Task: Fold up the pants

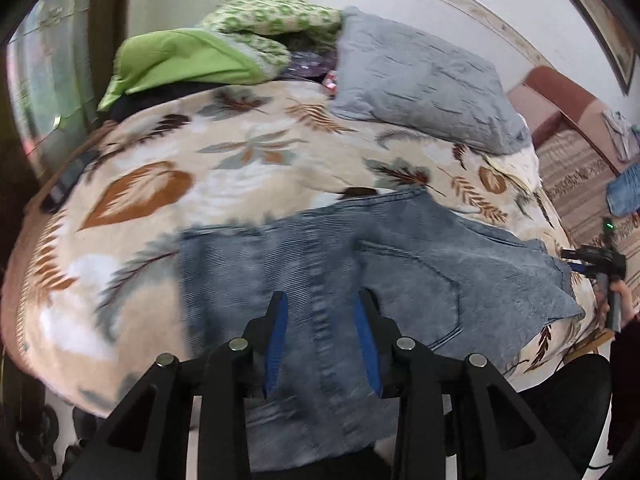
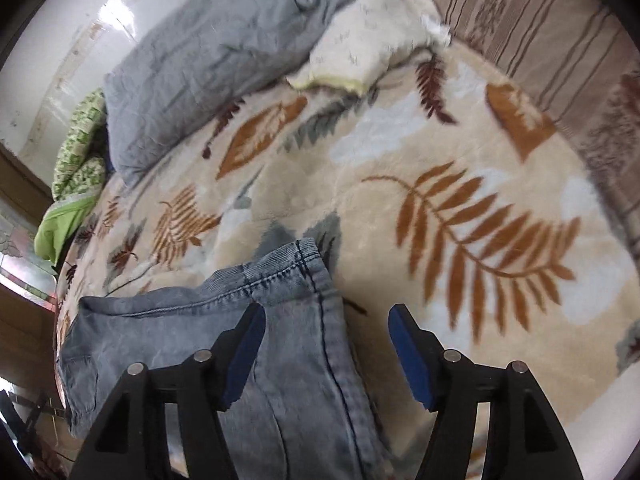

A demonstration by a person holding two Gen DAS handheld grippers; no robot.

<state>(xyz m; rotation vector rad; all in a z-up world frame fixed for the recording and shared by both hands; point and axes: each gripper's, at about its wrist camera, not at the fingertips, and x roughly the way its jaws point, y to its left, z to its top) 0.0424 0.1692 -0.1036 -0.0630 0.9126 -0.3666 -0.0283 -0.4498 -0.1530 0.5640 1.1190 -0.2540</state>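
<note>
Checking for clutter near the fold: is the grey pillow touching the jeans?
Apart. The left wrist view shows a strip of leaf-print blanket between grey pillow and jeans.

Below the left gripper, the jeans run off the bottom edge, smeared by blur. Far right of it, the right gripper is too small to read.
</note>
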